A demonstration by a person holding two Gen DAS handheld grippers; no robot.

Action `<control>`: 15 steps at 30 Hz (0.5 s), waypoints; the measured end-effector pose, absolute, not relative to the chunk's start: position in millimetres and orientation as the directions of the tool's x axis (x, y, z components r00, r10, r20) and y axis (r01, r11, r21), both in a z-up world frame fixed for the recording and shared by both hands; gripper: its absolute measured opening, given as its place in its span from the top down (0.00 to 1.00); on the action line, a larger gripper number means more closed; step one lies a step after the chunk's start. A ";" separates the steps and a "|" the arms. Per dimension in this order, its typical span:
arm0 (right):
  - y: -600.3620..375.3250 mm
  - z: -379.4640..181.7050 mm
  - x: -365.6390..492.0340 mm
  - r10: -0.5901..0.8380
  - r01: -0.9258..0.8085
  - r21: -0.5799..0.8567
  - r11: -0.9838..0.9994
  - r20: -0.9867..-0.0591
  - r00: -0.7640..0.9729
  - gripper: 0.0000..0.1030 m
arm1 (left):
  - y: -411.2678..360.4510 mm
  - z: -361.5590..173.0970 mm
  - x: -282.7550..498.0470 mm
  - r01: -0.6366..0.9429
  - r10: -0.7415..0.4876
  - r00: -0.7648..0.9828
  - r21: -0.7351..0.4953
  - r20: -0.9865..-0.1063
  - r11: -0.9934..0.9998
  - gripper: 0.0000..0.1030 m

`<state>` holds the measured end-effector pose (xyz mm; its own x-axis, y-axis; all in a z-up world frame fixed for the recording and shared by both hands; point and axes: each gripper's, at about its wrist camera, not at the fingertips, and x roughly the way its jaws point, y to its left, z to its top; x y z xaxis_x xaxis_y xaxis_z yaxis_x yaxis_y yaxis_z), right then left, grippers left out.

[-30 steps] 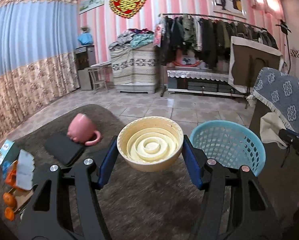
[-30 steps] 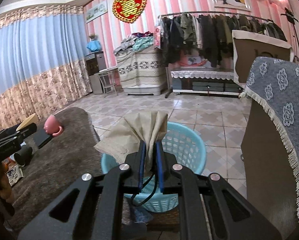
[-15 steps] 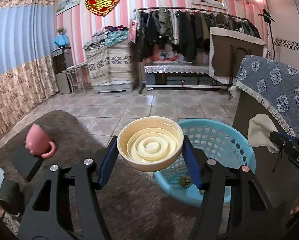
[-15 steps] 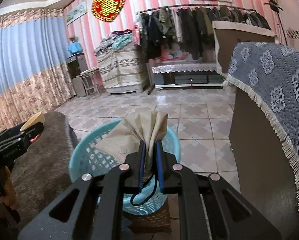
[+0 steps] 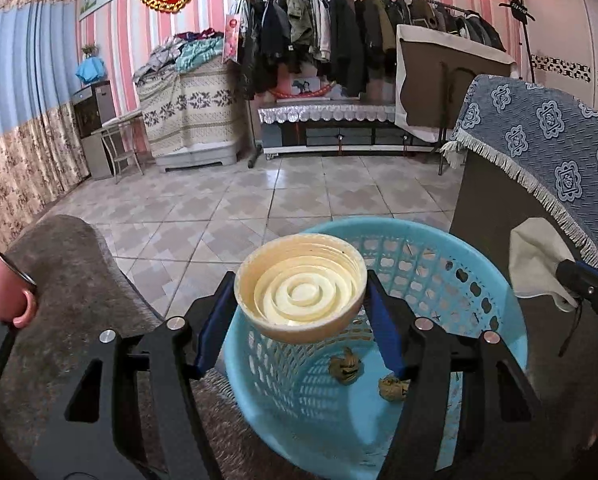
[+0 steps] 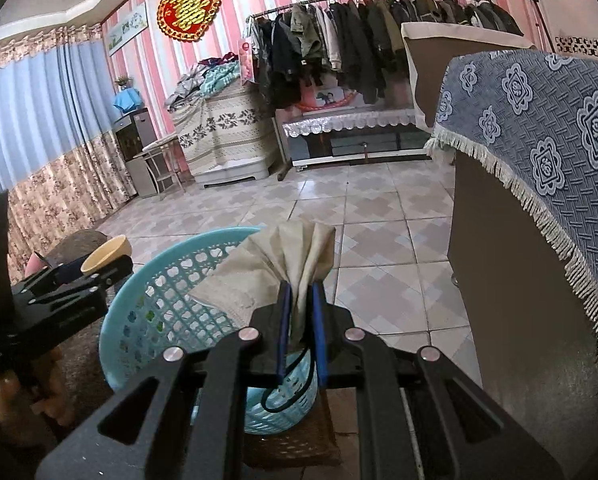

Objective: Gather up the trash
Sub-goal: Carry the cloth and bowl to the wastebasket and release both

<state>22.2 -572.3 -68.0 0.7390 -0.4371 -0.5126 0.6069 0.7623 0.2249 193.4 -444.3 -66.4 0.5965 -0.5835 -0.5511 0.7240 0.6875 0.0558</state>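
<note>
Left gripper [image 5: 301, 302] jaws clamped on cream bowl [image 5: 301, 282] over blue basket [image 5: 499, 292]; right gripper [image 6: 299, 312] jaws pinch beige cloth [image 6: 295, 256] above basket.

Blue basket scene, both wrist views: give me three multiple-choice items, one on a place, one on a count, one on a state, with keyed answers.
1. Where is the cream bowl?
A. On the brown rug
B. Held over the blue basket's near rim
C. On the patterned blue cloth

2. How many crumpled brown scraps lie in the blue basket?
A. None
B. Two
C. Five

3. What is the right gripper doing?
A. Open, holding nothing
B. Shut on the pink mug
C. Shut on the beige cloth

Answers:
1. B: the left gripper clamps the bowl by its sides, over the basket.
2. B: two wads show on the basket floor.
3. C: the cloth fans out from between the closed blue pads.
</note>
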 end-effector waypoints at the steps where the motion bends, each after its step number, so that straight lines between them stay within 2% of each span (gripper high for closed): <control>1: -570.7 -68.1 22.6 -0.436 0.606 0.224 0.763 -0.514 0.739 0.89 | -443.4 -66.4 194.4 0.720 -0.582 0.599 0.052 -0.550 0.692 0.25; 2: -570.4 -68.2 23.7 -0.434 0.605 0.223 0.765 -0.515 0.739 0.89 | -440.4 -65.4 195.4 0.711 -0.578 0.608 0.049 -0.544 0.702 0.19; 6: -564.8 -67.6 32.1 -0.422 0.590 0.216 0.778 -0.517 0.745 0.89 | -426.3 -55.5 194.9 0.680 -0.554 0.661 0.090 -0.507 0.728 0.15; 8: -562.8 -67.3 36.2 -0.413 0.582 0.217 0.783 -0.518 0.749 0.89 | -416.0 -50.4 193.3 0.662 -0.541 0.685 0.105 -0.487 0.742 0.10; 15: -548.4 -68.8 62.4 -0.379 0.548 0.211 0.809 -0.526 0.762 0.89 | -367.7 -38.9 196.8 0.568 -0.465 0.762 0.120 -0.451 0.814 0.05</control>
